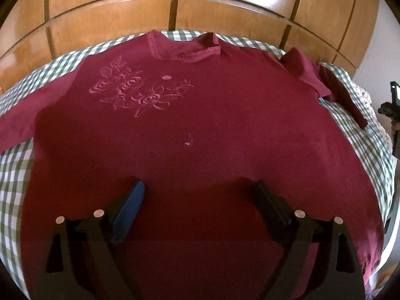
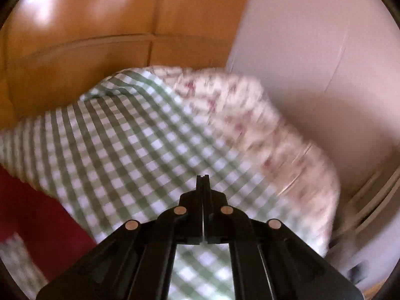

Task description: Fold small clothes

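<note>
My left hand-held gripper (image 1: 197, 200): released, its black fingers spread wide with nothing between them, hovering over the lower middle of the garment; one finger wears a blue pad (image 1: 131, 210)

My right hand-held gripper (image 2: 203, 177): clenched, the two black fingers pressed together and gripping nothing, pointing down at bare bedcover; its view is blurred

Task's thing: a dark red short-sleeved cotton T-shirt (image 1: 200, 125) lying face up and spread flat across the bed, collar (image 1: 185, 50) at the far side, hem toward me; in the right wrist view only a red edge (image 2: 37, 212) shows at the lower left, well apart from the clenched fingers

Detail on it: a pale pink rose print (image 1: 135, 90) on the chest, left of centre as I see it, and a small pale fleck near the middle

Sleeves: the one at the left of the view (image 1: 17, 125) lies out flat; the one at the right (image 1: 315, 75) is rumpled and partly turned over on itself

Underneath: a green and white checked bedcover (image 1: 15, 175), with a floral-patterned pillow or quilt (image 2: 237, 105) at its far corner

Beyond: glossy wooden wardrobe doors (image 1: 225, 7) and a plain pale wall (image 2: 325, 50)

Done so far, as I judge it: the shirt is laid out and mostly smoothed, ready for folding

Left to do: no fold is made yet; the rumpled sleeve wants straightening, then both sides brought in and the length doubled over
</note>
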`<state>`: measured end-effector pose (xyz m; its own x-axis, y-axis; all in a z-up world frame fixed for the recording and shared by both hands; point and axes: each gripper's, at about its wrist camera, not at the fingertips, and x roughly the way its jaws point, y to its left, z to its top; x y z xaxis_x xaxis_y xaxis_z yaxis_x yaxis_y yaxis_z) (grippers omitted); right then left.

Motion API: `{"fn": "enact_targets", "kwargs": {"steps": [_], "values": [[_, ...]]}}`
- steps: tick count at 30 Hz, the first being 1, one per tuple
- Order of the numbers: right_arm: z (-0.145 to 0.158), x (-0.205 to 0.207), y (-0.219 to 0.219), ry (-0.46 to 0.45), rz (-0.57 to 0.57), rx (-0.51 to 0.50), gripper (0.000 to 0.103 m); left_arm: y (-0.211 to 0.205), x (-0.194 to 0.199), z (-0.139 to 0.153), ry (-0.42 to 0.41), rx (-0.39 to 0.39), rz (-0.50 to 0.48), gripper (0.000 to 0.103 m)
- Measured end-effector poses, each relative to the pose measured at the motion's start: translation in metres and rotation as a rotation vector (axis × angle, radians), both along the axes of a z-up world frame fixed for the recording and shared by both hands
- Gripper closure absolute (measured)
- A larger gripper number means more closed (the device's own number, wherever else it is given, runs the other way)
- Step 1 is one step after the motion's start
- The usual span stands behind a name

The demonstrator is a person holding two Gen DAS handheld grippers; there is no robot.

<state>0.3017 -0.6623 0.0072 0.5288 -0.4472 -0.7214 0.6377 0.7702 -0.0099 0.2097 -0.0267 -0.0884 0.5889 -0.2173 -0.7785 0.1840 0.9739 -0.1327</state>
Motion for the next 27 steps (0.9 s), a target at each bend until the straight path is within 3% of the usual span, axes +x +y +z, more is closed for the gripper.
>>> {"fn": "enact_targets", "kwargs": {"steps": [2, 3, 6, 8, 11, 13, 14, 16, 17, 22, 25, 27], "values": [[-0.002, -0.017, 0.007, -0.043, 0.043, 0.076, 0.07, 0.0, 0.0, 0.0, 0.001, -0.003, -0.001, 0.014], [0.001, -0.025, 0.017, -0.069, 0.065, 0.087, 0.05, 0.001, 0.001, 0.0, 0.002, -0.005, -0.002, 0.014], [0.008, -0.038, 0.061, -0.116, 0.181, 0.111, 0.042, 0.001, 0.001, 0.0, 0.001, -0.008, -0.004, 0.013], [0.006, -0.035, 0.101, -0.122, 0.324, 0.112, 0.034, 0.0, 0.001, -0.001, 0.0, -0.004, -0.005, 0.012], [-0.012, -0.016, 0.156, -0.049, 0.473, 0.023, 0.026, -0.001, 0.001, -0.001, 0.001, 0.003, -0.004, 0.012], [-0.034, -0.002, 0.173, 0.043, 0.482, -0.039, 0.031, -0.002, 0.001, -0.001, 0.001, 0.007, -0.002, 0.011], [-0.046, 0.007, 0.175, 0.099, 0.486, -0.033, 0.04, -0.002, 0.001, -0.001, 0.001, 0.008, -0.002, 0.011], [-0.052, 0.012, 0.174, 0.131, 0.477, -0.035, 0.09, -0.002, 0.0, -0.001, 0.001, 0.008, 0.0, 0.011], [-0.046, 0.011, 0.17, 0.12, 0.455, -0.064, 0.099, -0.002, 0.0, -0.001, 0.001, 0.008, 0.0, 0.011], [0.015, 0.0, 0.12, -0.04, 0.313, -0.112, 0.099, -0.001, 0.001, -0.002, 0.002, 0.001, -0.003, 0.011], [0.038, 0.012, 0.083, -0.05, 0.214, -0.183, 0.099, 0.0, 0.002, -0.002, 0.005, -0.003, -0.004, 0.01], [0.034, 0.036, 0.062, -0.005, 0.171, -0.206, 0.099, 0.0, 0.003, -0.003, 0.007, -0.004, -0.007, 0.009]]}}
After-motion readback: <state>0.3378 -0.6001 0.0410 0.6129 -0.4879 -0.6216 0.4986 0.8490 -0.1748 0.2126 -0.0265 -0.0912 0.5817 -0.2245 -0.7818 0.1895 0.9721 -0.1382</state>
